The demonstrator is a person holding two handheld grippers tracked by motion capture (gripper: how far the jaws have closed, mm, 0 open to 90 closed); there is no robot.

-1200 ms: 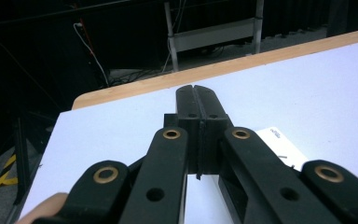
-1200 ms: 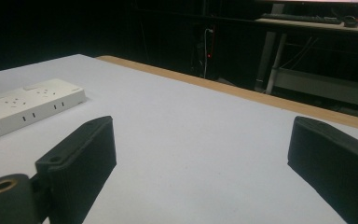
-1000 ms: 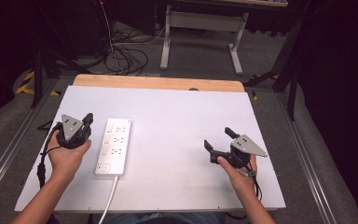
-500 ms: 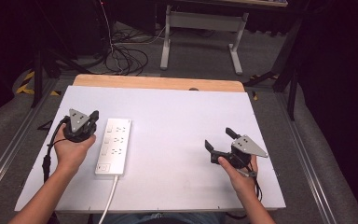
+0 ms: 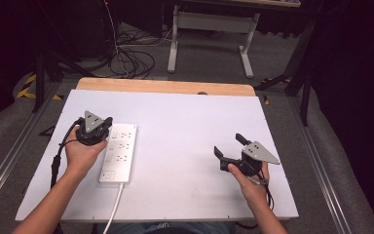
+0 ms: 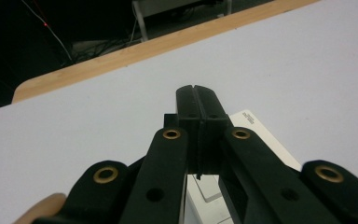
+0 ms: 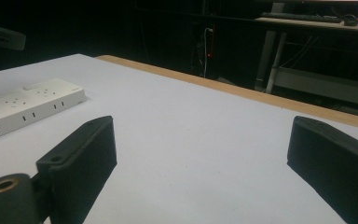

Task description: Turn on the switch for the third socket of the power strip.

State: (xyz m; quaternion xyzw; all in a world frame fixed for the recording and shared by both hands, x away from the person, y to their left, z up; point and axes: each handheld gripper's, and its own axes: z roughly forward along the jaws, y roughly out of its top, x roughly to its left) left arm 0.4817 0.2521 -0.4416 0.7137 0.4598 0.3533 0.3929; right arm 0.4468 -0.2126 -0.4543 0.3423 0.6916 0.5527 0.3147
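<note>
Item 1: power strip (image 5: 119, 152). White, long and flat, with rows of sockets on its upper face. It lies flat on the worktop (image 5: 185, 122) in the left half, its long axis running roughly from 12 to 6 o'clock in the high view. A white cord (image 5: 113, 209) leaves its near end toward 6 o'clock and passes over the worktop's near edge.

Item 2: left tool (image 5: 108, 123). Held in the person's left hand (image 5: 80, 153), at 9 o'clock of the power strip and just beside its far end. In the left gripper view the two black jaws are pressed together with nothing between them, and a corner of the power strip shows just beyond and below the tips. Whether the tool touches the strip cannot be told.

Item 3: right tool (image 5: 228, 145). Held in the right hand (image 5: 251, 183) in the right half of the worktop, well apart from the power strip, at about 3 o'clock of it. Its jaws stand wide apart and hold nothing; bare worktop shows between them in the right gripper view.

Item 4: worktop. White surface with a wooden strip along its far edge.
</note>
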